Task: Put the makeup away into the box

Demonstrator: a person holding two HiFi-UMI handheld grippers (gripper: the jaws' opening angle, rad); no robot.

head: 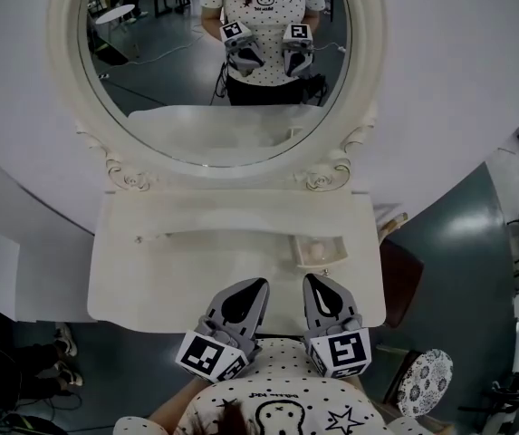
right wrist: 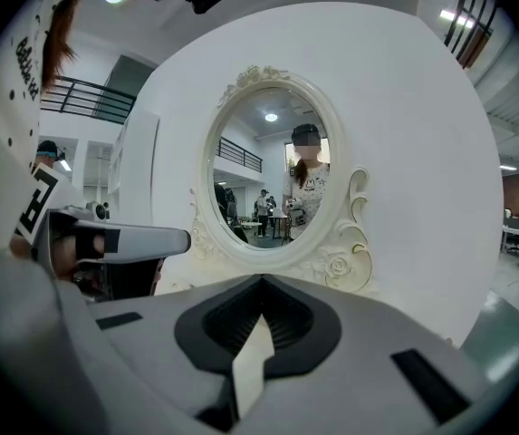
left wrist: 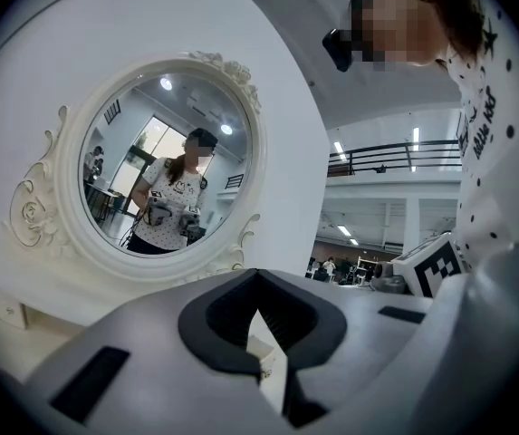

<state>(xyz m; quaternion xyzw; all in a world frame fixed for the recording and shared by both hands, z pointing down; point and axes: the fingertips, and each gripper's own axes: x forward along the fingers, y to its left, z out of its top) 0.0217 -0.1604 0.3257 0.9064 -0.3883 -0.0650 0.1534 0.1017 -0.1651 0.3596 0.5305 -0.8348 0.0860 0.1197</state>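
A white vanity table (head: 177, 270) stands under a round mirror (head: 150, 107). On its right side sits a small open white box (head: 317, 240) with a pale round item (head: 312, 249) inside; I cannot tell what the item is. No other makeup shows on the top. My left gripper (head: 257, 285) hovers over the table's near edge, shut, with nothing in it. My right gripper (head: 317, 280) is beside it, just short of the box, also shut and empty. In the left gripper view the left gripper (left wrist: 257, 308) has its tips together, and so does the right gripper (right wrist: 261, 314) in its own view.
The ornate mirror frame (head: 324, 175) rises at the table's back edge against a white wall. A dark panel (head: 400, 279) and a spotted stool (head: 425, 381) stand to the right of the table. Someone's shoes (head: 64, 341) are on the floor at left.
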